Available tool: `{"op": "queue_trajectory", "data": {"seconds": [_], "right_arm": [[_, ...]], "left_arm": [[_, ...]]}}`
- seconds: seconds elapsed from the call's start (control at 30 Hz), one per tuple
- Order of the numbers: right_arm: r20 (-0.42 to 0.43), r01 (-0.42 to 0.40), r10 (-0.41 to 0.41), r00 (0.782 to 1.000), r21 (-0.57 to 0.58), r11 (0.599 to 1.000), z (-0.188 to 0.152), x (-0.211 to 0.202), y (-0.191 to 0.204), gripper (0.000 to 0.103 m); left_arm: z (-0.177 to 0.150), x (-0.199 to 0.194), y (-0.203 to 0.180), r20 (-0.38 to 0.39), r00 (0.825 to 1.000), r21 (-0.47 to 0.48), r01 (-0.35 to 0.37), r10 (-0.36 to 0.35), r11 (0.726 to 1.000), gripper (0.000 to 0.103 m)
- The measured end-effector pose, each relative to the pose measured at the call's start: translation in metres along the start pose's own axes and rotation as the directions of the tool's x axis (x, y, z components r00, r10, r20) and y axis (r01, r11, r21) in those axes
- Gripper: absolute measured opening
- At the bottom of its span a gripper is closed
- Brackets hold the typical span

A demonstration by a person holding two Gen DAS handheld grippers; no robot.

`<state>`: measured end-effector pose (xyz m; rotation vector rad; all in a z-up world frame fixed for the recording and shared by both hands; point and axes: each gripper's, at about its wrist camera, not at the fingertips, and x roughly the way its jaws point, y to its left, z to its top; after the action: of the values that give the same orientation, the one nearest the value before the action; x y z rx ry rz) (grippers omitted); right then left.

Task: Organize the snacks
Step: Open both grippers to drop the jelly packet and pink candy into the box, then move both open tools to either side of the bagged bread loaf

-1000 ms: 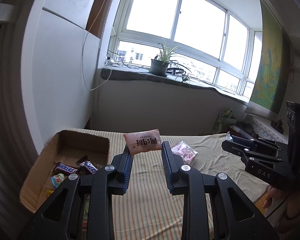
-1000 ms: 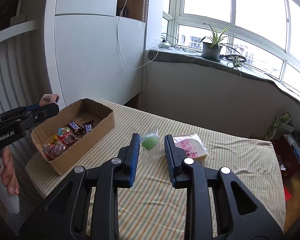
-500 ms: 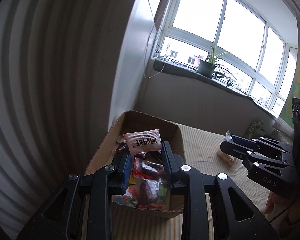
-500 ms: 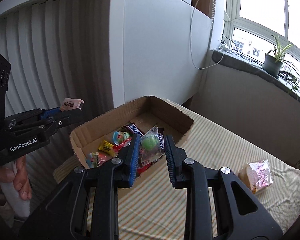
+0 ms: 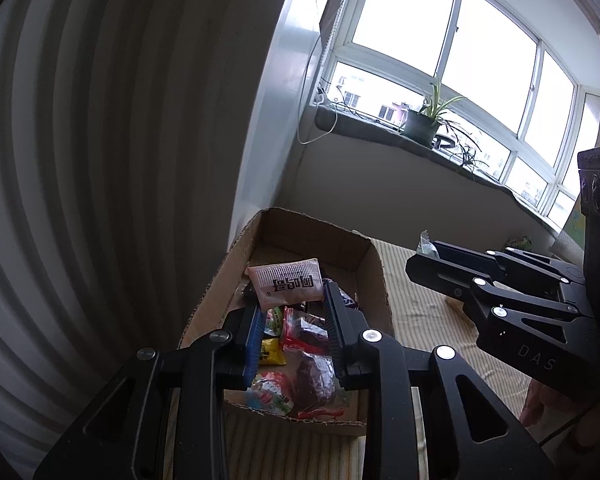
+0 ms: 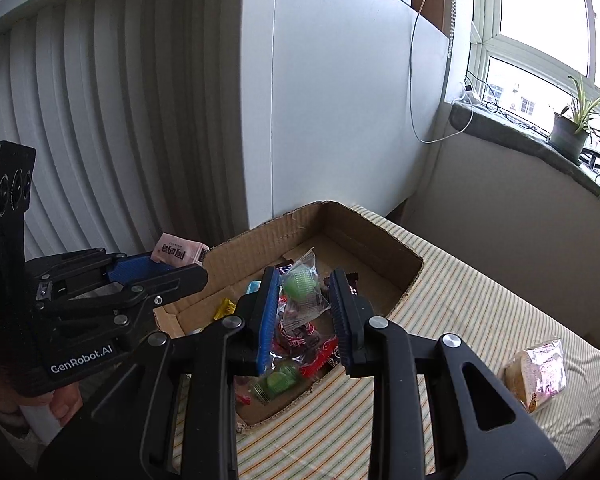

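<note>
An open cardboard box (image 5: 374, 280) (image 6: 364, 236) with several wrapped snacks inside stands at the table's left end. My left gripper (image 5: 292, 304) hangs over the box, shut on a pink sachet (image 5: 286, 282) with black lettering; the sachet (image 6: 178, 254) also shows in the right wrist view. My right gripper (image 6: 304, 280) is above the box too, shut on a clear packet with a green sweet (image 6: 300, 284). The right gripper's body (image 5: 500, 292) reaches in from the right in the left wrist view. A pink-and-white snack bag (image 6: 538, 372) lies on the striped cloth.
A white slatted panel (image 6: 100, 128) and a white cabinet (image 6: 340, 100) stand close behind the box. A window sill with a potted plant (image 5: 422, 120) runs along the back. The striped tablecloth (image 6: 480, 300) stretches right of the box.
Both grippers swung left from over the middle of the table to above the cardboard box, each still gripping its snack. The box now fills the lower centre of both views.
</note>
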<state>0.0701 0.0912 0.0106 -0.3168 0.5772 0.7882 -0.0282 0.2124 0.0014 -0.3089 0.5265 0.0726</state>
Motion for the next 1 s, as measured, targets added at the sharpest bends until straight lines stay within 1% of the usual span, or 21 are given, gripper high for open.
{"op": "queue_trajectory", "data": {"seconds": [0.07, 0.1, 0.13, 0.17, 0.2, 0.27, 0.37, 0.47, 0.73, 0.87, 1.0], "right_arm": [[-0.007, -0.006, 0.006, 1.000, 0.006, 1.000, -0.001, 0.009, -0.002, 0.027], [-0.007, -0.011, 0.011, 1.000, 0.012, 1.000, -0.002, 0.013, -0.003, 0.034], [-0.020, -0.013, 0.014, 1.000, 0.017, 1.000, -0.003, 0.020, -0.005, 0.049], [-0.040, -0.019, 0.020, 0.999, 0.022, 1.000, -0.004, 0.026, -0.006, 0.056], [-0.042, -0.017, 0.019, 0.999, 0.027, 0.999, -0.007, 0.028, -0.007, 0.058], [-0.038, -0.016, 0.018, 0.999, 0.036, 0.999, -0.011, 0.027, -0.009, 0.058], [-0.042, -0.004, 0.005, 0.999, 0.046, 0.999, -0.016, 0.022, -0.014, 0.058], [-0.034, 0.011, -0.009, 0.999, 0.052, 0.999, -0.018, 0.015, -0.017, 0.059], [-0.015, 0.000, 0.001, 1.000, 0.040, 0.999, -0.018, 0.001, -0.013, 0.059], [-0.007, -0.002, 0.002, 1.000, 0.048, 0.999, -0.021, -0.003, -0.015, 0.059], [0.013, 0.003, -0.004, 1.000, 0.072, 0.997, -0.027, -0.015, -0.026, 0.059]], "left_arm": [[-0.003, 0.006, -0.001, -0.018, 1.000, 0.001, 0.002, -0.002, 1.000, 0.027], [-0.004, 0.009, 0.000, -0.027, 1.000, 0.001, 0.003, -0.003, 1.000, 0.027], [-0.006, 0.012, 0.000, -0.038, 0.999, 0.000, 0.002, -0.002, 1.000, 0.028], [-0.008, 0.015, 0.000, -0.055, 0.999, 0.003, -0.001, 0.001, 1.000, 0.034], [-0.011, 0.019, 0.000, -0.071, 0.997, 0.009, -0.010, 0.010, 1.000, 0.050], [-0.016, 0.020, 0.001, -0.080, 0.996, 0.019, -0.045, 0.046, 0.999, 0.071], [-0.020, 0.015, 0.003, -0.075, 0.995, 0.019, -0.058, 0.059, 0.998, 0.071], [-0.020, 0.008, 0.009, -0.057, 0.996, -0.002, -0.074, 0.074, 0.997, 0.071], [-0.013, -0.005, 0.016, -0.030, 0.995, -0.037, -0.098, 0.097, 0.995, 0.071], [-0.011, -0.010, 0.013, -0.022, 0.994, -0.035, -0.104, 0.104, 0.994, 0.072], [-0.007, -0.011, 0.002, -0.016, 0.995, -0.017, -0.103, 0.103, 0.995, 0.072]]}}
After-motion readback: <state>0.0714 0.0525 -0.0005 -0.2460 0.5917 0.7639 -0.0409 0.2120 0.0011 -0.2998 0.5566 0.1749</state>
